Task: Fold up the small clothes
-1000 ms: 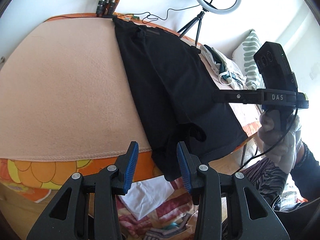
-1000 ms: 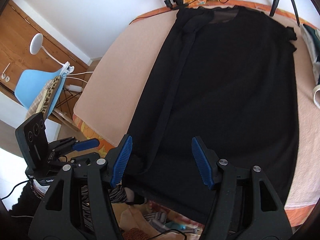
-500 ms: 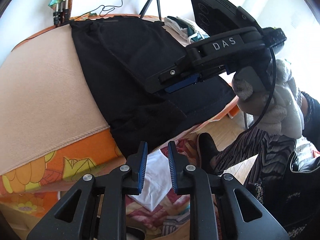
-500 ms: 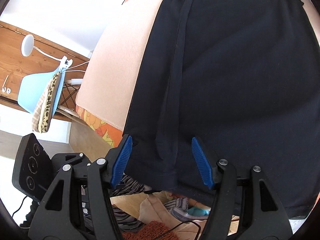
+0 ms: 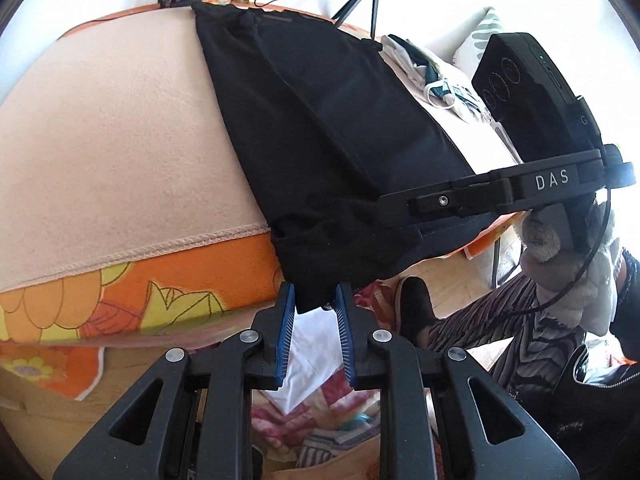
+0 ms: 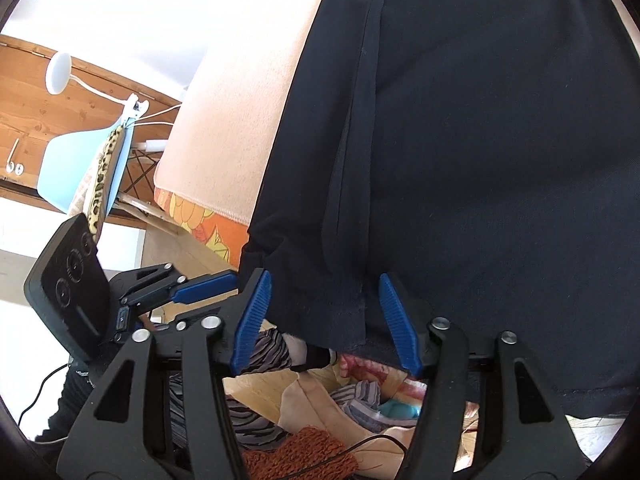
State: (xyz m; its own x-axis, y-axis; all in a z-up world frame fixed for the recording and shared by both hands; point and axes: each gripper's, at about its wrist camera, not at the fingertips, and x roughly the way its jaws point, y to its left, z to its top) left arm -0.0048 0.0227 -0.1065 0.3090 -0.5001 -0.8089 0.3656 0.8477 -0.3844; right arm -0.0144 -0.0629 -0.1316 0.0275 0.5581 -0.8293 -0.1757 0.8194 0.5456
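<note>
A black garment (image 5: 328, 128) lies lengthwise on the peach blanket (image 5: 112, 132), its near hem hanging over the front edge. My left gripper (image 5: 315, 300) is open, its blue pads either side of the hem's lower left corner without pinching it. My right gripper (image 6: 326, 292) is open wide, its pads straddling the folded strip of the hem (image 6: 344, 312). The garment (image 6: 480, 140) fills most of the right wrist view. The right gripper's body (image 5: 520, 188) reaches over the garment's right side in the left wrist view. The left gripper (image 6: 200, 280) shows at the left in the right wrist view.
An orange flowered cover (image 5: 168, 276) hangs below the blanket edge. Loose clothes (image 5: 436, 80) lie at the far right of the bed. A tripod (image 5: 372, 4) stands behind. More clothes (image 6: 360, 400) lie on the floor below. A blue chair (image 6: 80, 164) stands to the left.
My left gripper has opened a little and come up to the garment's hem corner. My right gripper has moved closer to the hem, still open.
</note>
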